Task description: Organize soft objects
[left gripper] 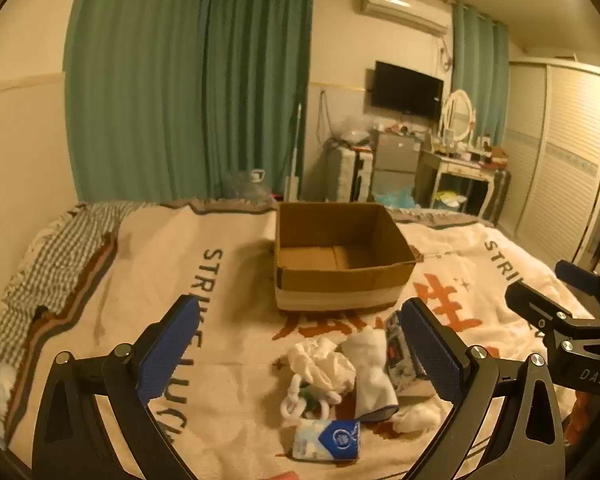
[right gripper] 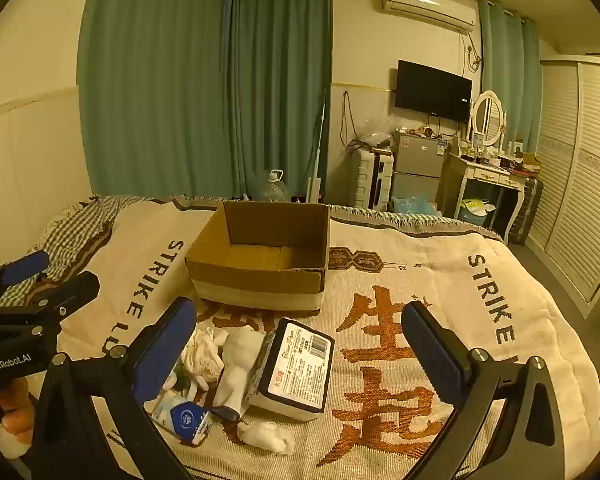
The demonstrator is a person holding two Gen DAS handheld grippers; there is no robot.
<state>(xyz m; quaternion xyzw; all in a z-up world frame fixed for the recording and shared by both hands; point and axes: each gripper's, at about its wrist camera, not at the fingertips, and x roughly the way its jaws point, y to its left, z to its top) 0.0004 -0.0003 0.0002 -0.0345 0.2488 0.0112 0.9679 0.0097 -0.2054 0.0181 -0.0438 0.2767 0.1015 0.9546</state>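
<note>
While hovering over the bed blanket, we are holding both tongs wide open, gripping nothing. Left tongs are framing the white sock; right tongs are framing the tissue pack.

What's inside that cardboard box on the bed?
Nothing shows inside the cardboard box: only its bare brown floor and folded bottom flaps. The strip of floor just behind its near wall is hidden. The soft things still lie on the blanket in front of it.

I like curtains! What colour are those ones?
The curtains are plain green, best seen from the right wrist view.
</note>
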